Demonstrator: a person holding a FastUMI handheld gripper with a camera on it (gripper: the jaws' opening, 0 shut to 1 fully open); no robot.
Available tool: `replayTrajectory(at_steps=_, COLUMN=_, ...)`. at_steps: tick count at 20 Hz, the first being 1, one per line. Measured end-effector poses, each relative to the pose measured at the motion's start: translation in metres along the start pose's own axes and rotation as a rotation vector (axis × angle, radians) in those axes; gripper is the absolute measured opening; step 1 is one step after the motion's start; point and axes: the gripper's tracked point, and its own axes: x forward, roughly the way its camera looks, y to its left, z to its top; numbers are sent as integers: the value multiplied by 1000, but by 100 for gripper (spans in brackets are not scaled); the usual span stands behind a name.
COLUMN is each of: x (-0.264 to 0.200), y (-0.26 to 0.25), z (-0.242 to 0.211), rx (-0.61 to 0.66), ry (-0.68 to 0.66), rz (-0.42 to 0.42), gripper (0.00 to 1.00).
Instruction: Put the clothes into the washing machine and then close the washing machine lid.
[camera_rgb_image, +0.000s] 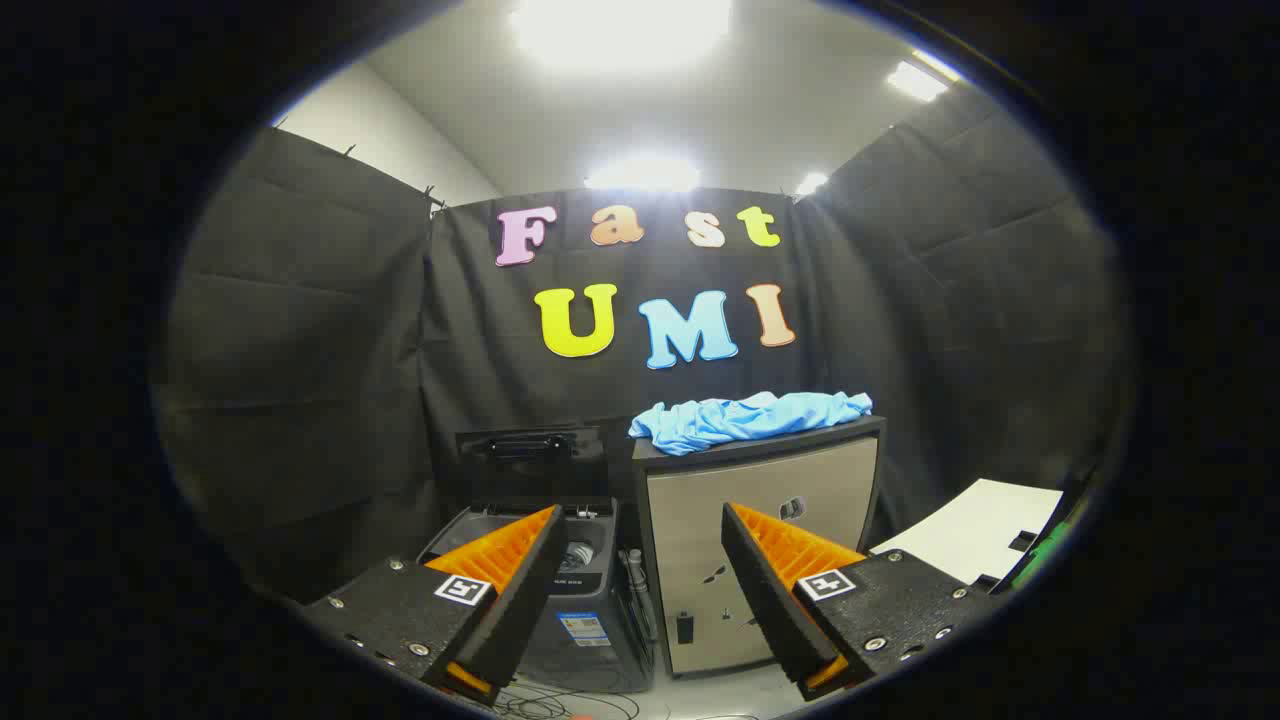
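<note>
Nothing legible: the sticker (583, 628) on the washing machine (560, 600), just beyond the tool's (640, 545) spread fingers, is too small.

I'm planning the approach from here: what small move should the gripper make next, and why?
Probably rise and move forward toward the blue clothes, heaped on top of the cabinet beyond the fingers. The gripper is open, its jaws wide apart and holding nothing, and sits lower than the heap. The washing machine beside the cabinet already has its lid raised, so grasping comes first.
</note>
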Motion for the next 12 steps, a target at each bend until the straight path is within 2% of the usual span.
replayTrajectory(at_steps=12, x=2, y=11, z=-1, rx=-4, ry=3, rz=33, gripper=96)
